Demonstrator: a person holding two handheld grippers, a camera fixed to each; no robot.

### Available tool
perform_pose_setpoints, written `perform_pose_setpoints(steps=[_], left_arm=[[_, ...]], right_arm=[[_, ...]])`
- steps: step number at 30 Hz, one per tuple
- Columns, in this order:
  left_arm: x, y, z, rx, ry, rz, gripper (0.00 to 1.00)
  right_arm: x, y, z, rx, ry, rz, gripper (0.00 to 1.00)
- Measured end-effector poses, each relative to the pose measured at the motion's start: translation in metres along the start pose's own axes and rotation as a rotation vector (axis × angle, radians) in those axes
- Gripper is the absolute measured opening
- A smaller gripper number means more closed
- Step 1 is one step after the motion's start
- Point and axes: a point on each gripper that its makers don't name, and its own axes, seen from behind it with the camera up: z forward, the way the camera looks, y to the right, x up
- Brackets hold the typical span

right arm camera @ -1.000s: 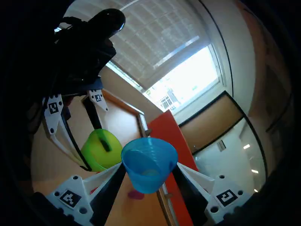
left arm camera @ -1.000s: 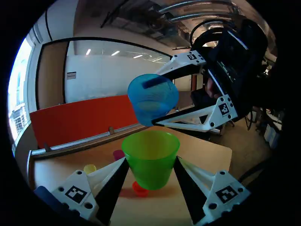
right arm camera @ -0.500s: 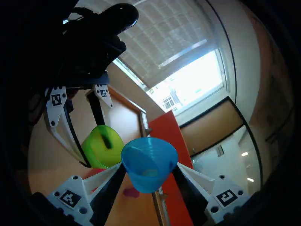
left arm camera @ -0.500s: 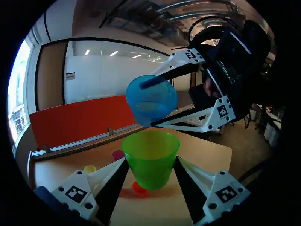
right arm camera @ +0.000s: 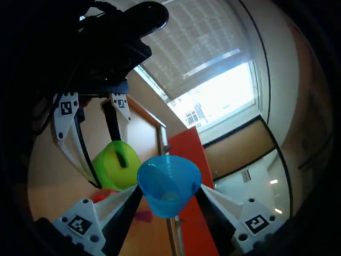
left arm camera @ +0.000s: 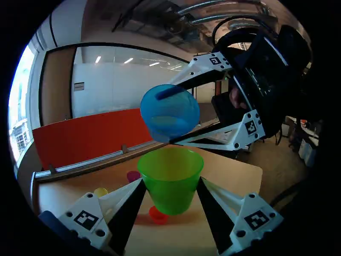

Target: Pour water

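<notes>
In the left gripper view, my left gripper [left arm camera: 170, 192] is shut on an upright green cup [left arm camera: 171, 179] held just above the wooden table [left arm camera: 238, 170]. Above the green cup hangs a blue cup [left arm camera: 169, 112], tilted with its mouth toward the camera, and my right gripper [left arm camera: 196, 106] is shut on it. In the right gripper view, the blue cup [right arm camera: 169, 184] sits between that gripper's own fingers [right arm camera: 169, 194], with a little liquid at its bottom. The green cup [right arm camera: 116, 165] lies beyond it on the left, held by the left gripper [right arm camera: 102, 145].
Small caps lie on the table: yellow [left arm camera: 101, 192], magenta [left arm camera: 133, 175] and red [left arm camera: 158, 213]. An orange partition [left arm camera: 85, 136] runs along the table's far edge. The table's right edge [left arm camera: 255, 179] drops to the floor. A bright window [right arm camera: 213, 102] is behind.
The blue cup and my right gripper have shifted slightly left and up over the green cup, tilting a bit more. The green cup has stayed put.
</notes>
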Motion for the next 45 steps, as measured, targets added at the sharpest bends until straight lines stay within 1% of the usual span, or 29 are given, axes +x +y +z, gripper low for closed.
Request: perform_pose_setpoints(steps=[6, 24, 45], left_arm=[[0.0001, -0.0012, 0.0005, 0.002, 0.002, -0.004, 0.81], [-0.0004, -0.0036, 0.0029, 0.006, 0.004, -0.005, 0.81], [0.0022, -0.0037, 0.0056, 0.004, 0.006, -0.004, 0.81]], right_arm=[[-0.0007, 0.0014, 0.0009, -0.002, -0.002, -0.036, 0.88], [0.0028, 0.0041, 0.0017, -0.001, 0.005, -0.065, 0.88], [0.0012, 0.0077, 0.0016, -0.007, 0.002, -0.127, 0.88]])
